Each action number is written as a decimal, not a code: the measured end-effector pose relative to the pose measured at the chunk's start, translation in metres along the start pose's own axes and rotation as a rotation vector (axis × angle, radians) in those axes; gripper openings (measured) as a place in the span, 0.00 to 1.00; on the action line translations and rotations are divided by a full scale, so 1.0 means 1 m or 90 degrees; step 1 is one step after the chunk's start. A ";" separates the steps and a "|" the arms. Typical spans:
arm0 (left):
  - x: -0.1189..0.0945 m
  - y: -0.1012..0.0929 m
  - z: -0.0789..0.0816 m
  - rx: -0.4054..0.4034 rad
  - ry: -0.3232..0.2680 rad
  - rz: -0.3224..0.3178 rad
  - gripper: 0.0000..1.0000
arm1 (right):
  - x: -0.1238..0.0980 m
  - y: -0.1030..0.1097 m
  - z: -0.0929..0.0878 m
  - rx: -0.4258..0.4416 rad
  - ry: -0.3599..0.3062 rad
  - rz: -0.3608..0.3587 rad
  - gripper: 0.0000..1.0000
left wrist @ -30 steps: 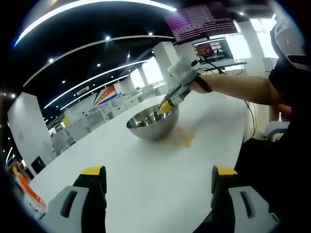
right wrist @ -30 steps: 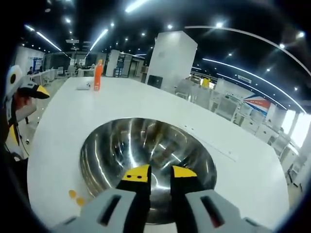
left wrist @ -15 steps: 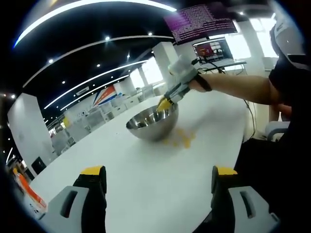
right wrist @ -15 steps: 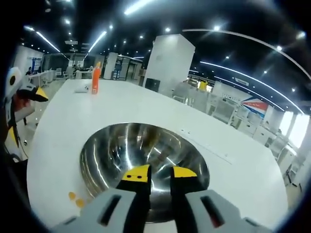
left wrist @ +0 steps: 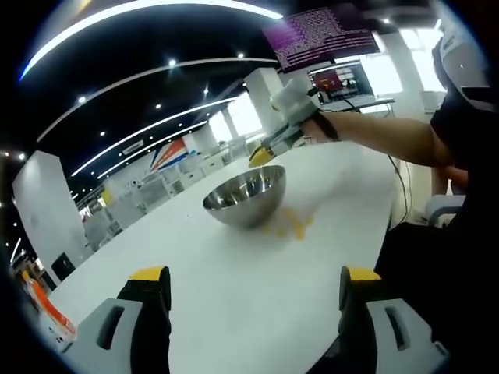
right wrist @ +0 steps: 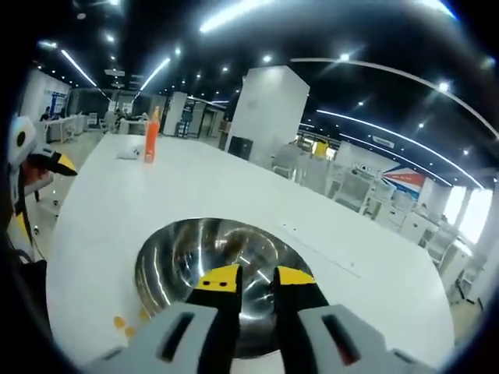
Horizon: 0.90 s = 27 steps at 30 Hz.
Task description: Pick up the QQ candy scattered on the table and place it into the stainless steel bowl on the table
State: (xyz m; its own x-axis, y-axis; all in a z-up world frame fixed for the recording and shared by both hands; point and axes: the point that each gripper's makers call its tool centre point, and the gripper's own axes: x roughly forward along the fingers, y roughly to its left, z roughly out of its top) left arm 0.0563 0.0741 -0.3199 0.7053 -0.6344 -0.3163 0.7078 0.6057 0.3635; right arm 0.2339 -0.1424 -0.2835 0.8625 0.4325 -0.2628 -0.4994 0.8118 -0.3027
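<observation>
The stainless steel bowl [left wrist: 245, 195] stands on the white table [left wrist: 234, 288], with several yellow QQ candies [left wrist: 290, 226] lying on the table beside it. My left gripper [left wrist: 253, 274] is held wide open over the near table, far from the bowl, with nothing between its jaws. Above the bowl's far rim hovers my right gripper [left wrist: 261, 156], held by a person's hand. In the right gripper view the right gripper [right wrist: 256, 278] hangs over the bowl [right wrist: 195, 257], jaws close together with nothing visible between them. A few candies [right wrist: 125, 326] lie by the bowl's lower left.
An orange bottle [right wrist: 150, 142] stands at the far end of the table. The left gripper [right wrist: 43, 160] shows at the left edge of the right gripper view. The person's arm [left wrist: 382, 140] and dark-clothed body [left wrist: 460, 234] are at the table's right edge.
My right gripper has lifted up and away from inside the bowl's rim; the bowl looks smaller and farther in the right gripper view. The left gripper has stayed still.
</observation>
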 end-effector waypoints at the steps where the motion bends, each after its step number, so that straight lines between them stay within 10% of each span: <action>1: 0.000 0.000 0.000 0.000 0.000 0.000 0.90 | -0.001 -0.001 0.003 -0.003 -0.005 -0.002 0.18; 27: 0.003 -0.001 0.002 0.002 -0.003 -0.003 0.90 | -0.090 0.023 0.137 -0.069 -0.205 0.000 0.17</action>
State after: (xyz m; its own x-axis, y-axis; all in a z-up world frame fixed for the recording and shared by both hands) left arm 0.0579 0.0710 -0.3198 0.7023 -0.6387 -0.3143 0.7105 0.6018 0.3647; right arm 0.1562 -0.1086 -0.1415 0.8355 0.5483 0.0350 -0.4901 0.7726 -0.4035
